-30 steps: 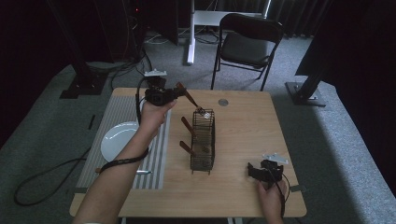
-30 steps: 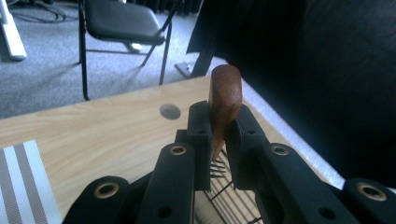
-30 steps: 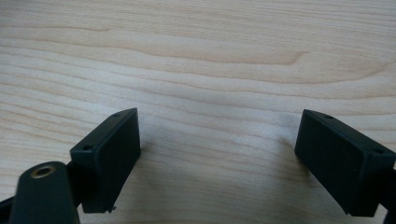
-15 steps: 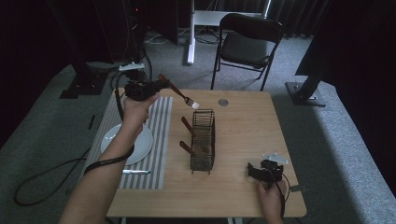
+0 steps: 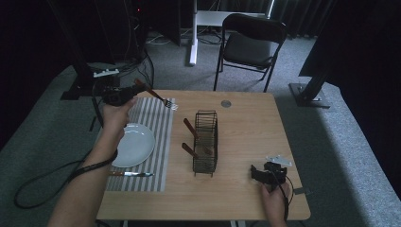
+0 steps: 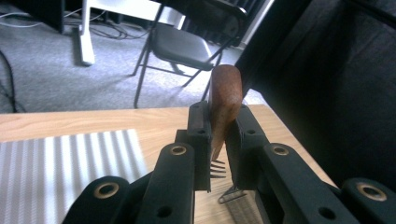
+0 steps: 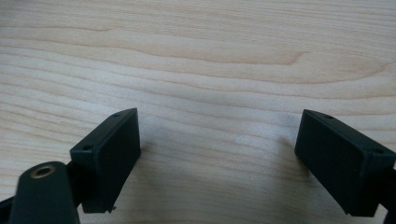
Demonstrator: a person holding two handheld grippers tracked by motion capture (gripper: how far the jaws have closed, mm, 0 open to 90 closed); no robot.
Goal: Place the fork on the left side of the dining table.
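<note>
A: Where is the fork (image 5: 156, 95)?

B: The left gripper (image 5: 124, 92) has it. The jaws are squeezed tight on its brown wooden handle. It is up in the air, over the far left part of the table (image 5: 246, 123).

A: Which way does it point?

B: In the high view its metal end points right and a bit down, over the far edge of the striped mat (image 5: 150, 137). In the left gripper view the handle (image 6: 224, 100) sticks up between the jaws, and the prongs (image 6: 217, 169) peek out below.

A: What is under it?

B: The mat lies on the left side of the table. A white plate (image 5: 134, 144) sits on the mat, nearer to the person. A knife (image 5: 131, 174) lies on the mat's near end, just past the plate.

A: And in the middle?

B: A black wire rack (image 5: 205, 142) stands there. Two more brown handles (image 5: 191, 127) poke out of its left side.

A: What about the other hand?

B: The right gripper (image 5: 256, 173) rests low at the near right corner of the table, well apart from the rack. In the right gripper view its jaws are wide apart, with bare wood (image 7: 210, 60) between them. They hold nothing.

A: Anything else?

B: A small round grey thing (image 5: 226, 103) sits on the far part of the table. A black chair (image 5: 250, 45) stands on the floor behind the table.
</note>
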